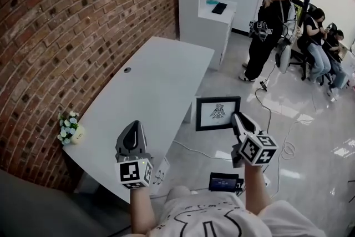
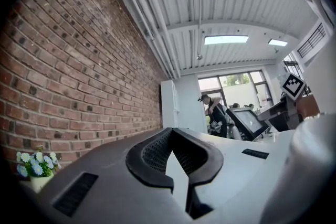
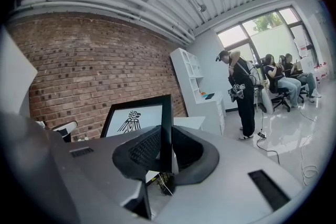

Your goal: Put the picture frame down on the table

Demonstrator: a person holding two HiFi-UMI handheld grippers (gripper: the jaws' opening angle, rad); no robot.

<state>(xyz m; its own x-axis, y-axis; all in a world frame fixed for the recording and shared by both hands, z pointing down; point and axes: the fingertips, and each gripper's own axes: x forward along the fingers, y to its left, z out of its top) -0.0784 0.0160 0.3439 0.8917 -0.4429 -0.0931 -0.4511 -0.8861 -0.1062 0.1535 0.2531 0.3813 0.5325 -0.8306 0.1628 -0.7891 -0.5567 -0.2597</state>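
A black picture frame (image 1: 218, 112) with a white bird print hangs in the air off the table's right side, above the floor. My right gripper (image 1: 236, 117) is shut on the frame's right edge. In the right gripper view the frame (image 3: 134, 119) stands upright, its edge pinched between the jaws of the right gripper (image 3: 165, 136). The long white table (image 1: 150, 86) runs along the brick wall. Over its near end hovers my left gripper (image 1: 135, 126), shut and holding nothing. The left gripper (image 2: 171, 134) shows its tips meeting in its own view.
A small pot of flowers (image 1: 69, 127) sits by the brick wall (image 1: 72, 19) at the table's near left corner. A white cabinet (image 1: 213, 14) stands beyond the table. One person stands (image 1: 269, 25) and others sit (image 1: 316, 47) at the back right. Cables (image 1: 266, 102) and a black device (image 1: 223, 181) lie on the floor.
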